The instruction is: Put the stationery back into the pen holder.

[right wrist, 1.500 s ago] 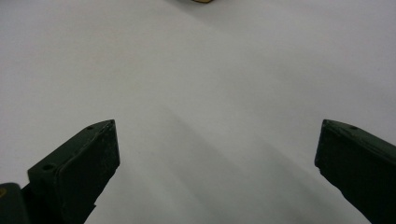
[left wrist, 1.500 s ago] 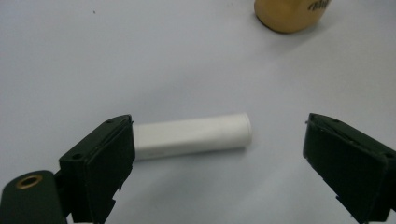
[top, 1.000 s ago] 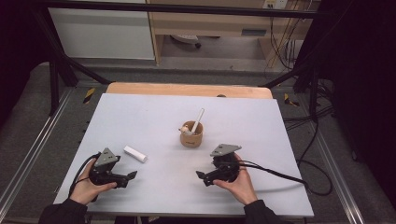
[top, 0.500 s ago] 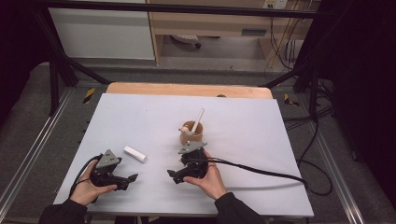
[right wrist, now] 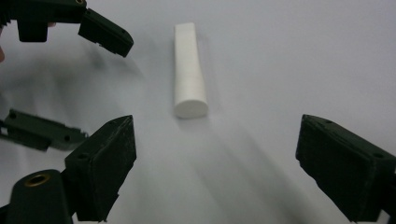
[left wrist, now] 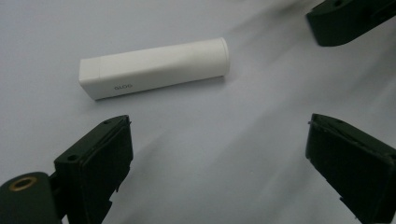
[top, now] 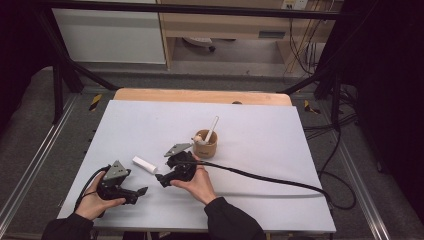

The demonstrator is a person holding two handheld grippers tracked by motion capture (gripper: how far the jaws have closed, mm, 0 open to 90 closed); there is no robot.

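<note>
While both grippers sit low over the pale surface (top: 260,165), the white stick (top: 144,164) lies flat between them, untouched. From the right gripper (top: 161,181) it lies straight ahead, long axis pointing away between wide-spread, empty fingers (right wrist: 100,161). To the left gripper (top: 141,192), equally open and empty, it lies crosswise. The right looks nearer, just short of it.

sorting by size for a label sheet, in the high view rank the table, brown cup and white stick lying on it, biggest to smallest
1. table
2. brown cup
3. white stick, slimmer than the cup though about as long, so this ranking is unsure
</note>
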